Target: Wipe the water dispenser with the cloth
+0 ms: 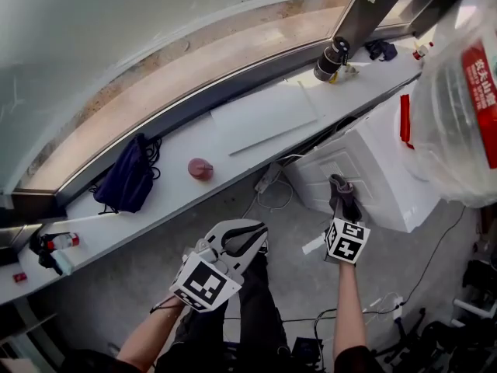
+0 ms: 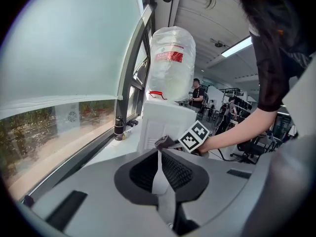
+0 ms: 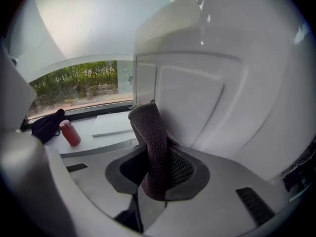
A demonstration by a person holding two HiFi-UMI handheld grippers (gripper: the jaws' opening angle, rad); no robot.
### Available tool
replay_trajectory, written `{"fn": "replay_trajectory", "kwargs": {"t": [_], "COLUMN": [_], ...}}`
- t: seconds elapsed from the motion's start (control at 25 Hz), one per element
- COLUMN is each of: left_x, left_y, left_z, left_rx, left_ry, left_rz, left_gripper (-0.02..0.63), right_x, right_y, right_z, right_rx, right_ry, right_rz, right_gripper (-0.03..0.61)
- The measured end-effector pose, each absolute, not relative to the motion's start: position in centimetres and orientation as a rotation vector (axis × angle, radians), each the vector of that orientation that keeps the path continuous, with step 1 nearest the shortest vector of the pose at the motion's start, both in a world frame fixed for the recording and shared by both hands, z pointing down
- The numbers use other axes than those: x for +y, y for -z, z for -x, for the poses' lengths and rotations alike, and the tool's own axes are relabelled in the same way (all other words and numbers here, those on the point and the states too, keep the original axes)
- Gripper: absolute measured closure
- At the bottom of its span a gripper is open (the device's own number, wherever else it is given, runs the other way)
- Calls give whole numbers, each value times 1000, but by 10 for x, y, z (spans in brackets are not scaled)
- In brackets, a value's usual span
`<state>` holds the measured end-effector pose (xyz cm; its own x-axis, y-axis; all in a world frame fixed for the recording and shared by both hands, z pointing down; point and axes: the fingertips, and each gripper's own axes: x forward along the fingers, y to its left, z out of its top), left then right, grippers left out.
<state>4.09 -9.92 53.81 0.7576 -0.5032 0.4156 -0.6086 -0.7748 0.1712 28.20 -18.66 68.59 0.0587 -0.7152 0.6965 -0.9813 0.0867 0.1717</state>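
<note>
Left claw (image 1: 252,235): jaws together, nothing in them, held low over the floor, forearm angled up-right. Right claw (image 1: 342,208): clamped on the dark cloth (image 1: 340,186), forearm straight ahead, cloth tip right at the white water dispenser (image 1: 373,169) panel. Dispenser stands beside the window ledge (image 1: 178,150), 1 bottle (image 1: 454,115) on top.

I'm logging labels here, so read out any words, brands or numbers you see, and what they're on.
No text is readable.
Red label on the water bottle: white print, too blurred.
Cubes on left tool and right tool: square patterns, no words.
</note>
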Motion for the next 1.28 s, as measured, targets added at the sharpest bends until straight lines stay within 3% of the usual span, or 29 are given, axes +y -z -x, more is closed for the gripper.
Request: {"fn": "replay_trajectory", "kwargs": {"t": [0.8,1.04,1.28], "left_x": [-150,-151,-150], "left_y": [-604,-606,-574], "left_z": [-43,-24,-25], "left_rx": [-942,-966,-931], "left_ry": [-512,-530,-520], "left_rz": [-2589,-2583,-2646], "left_gripper": [583,583,583], "right_x": [-204,-205,-188], "right_y": [-928,-913,-809], "right_z": [-270,-266,-247], "right_rx": [-1487,-1471,-1660], "right_ry": [-730,-795,-666], "right_rz": [-1402,-1466,-1478], "right_gripper": [477,477,477]}}
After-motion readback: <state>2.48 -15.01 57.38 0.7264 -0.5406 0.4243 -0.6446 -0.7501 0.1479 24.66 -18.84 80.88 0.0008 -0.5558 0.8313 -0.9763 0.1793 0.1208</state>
